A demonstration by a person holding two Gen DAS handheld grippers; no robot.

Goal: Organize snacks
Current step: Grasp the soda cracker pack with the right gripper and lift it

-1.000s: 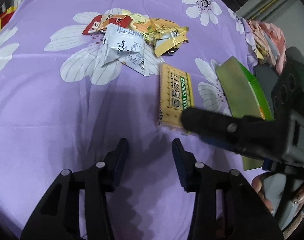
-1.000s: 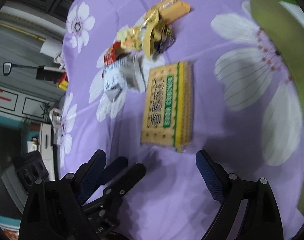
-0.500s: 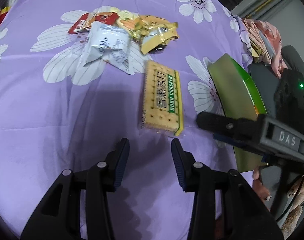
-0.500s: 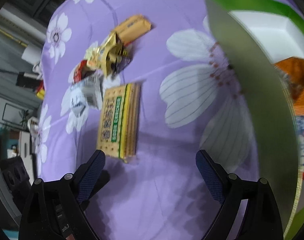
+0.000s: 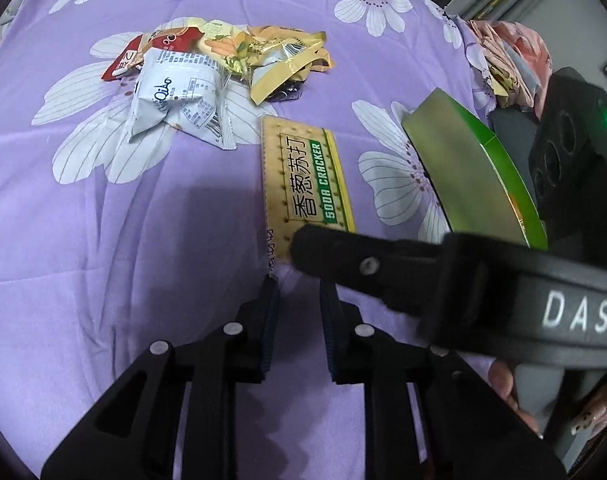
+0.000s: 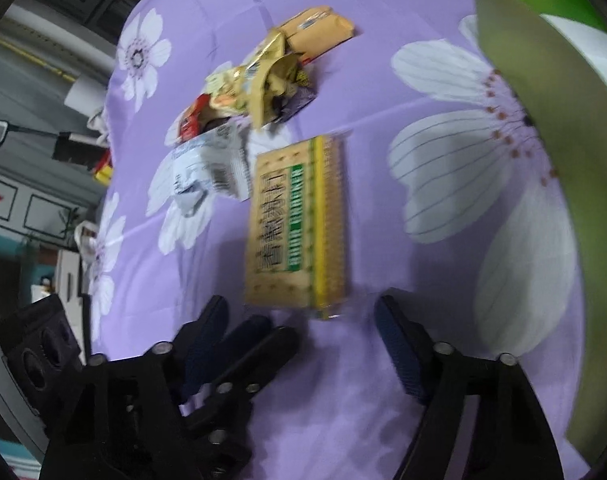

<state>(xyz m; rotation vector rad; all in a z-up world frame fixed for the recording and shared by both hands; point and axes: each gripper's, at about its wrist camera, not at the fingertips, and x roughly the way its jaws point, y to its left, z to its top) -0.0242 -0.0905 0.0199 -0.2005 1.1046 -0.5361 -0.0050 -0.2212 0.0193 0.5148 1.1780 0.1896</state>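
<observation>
1. The left gripper [image 5: 299,292] is nearest. Its fingers have just closed to a narrow gap with nothing between them. They sit just short of the near end of the cracker pack.
2. The right gripper [image 6: 299,320] has fingers that stand wide, and they have just been closing. One finger [image 6: 399,344] is on the right and the other is on the left. The near end of the pack sits just past them. They do not touch it yet.
3. The soda cracker pack [image 5: 305,184] lies flat on the purple flower cloth [image 5: 103,240]. It is long and thin, with green letters. This looks like the snack to pick up now.
4. To do it well, I think the right fingers should slide on along both long sides of the pack. They should go low, close to the cloth. Then they should close slowly so the crackers do not break.
5. The left gripper is very close, so it should keep out of the way.
6. The green box [image 5: 471,172] stands just to the right of the pack. The snack most likely goes in there.
7. Farther away is a pile of snacks. It has a white bag [image 5: 175,96], a red bag [image 5: 155,46] and gold wrappers [image 5: 279,60]. They still need sorting.
</observation>
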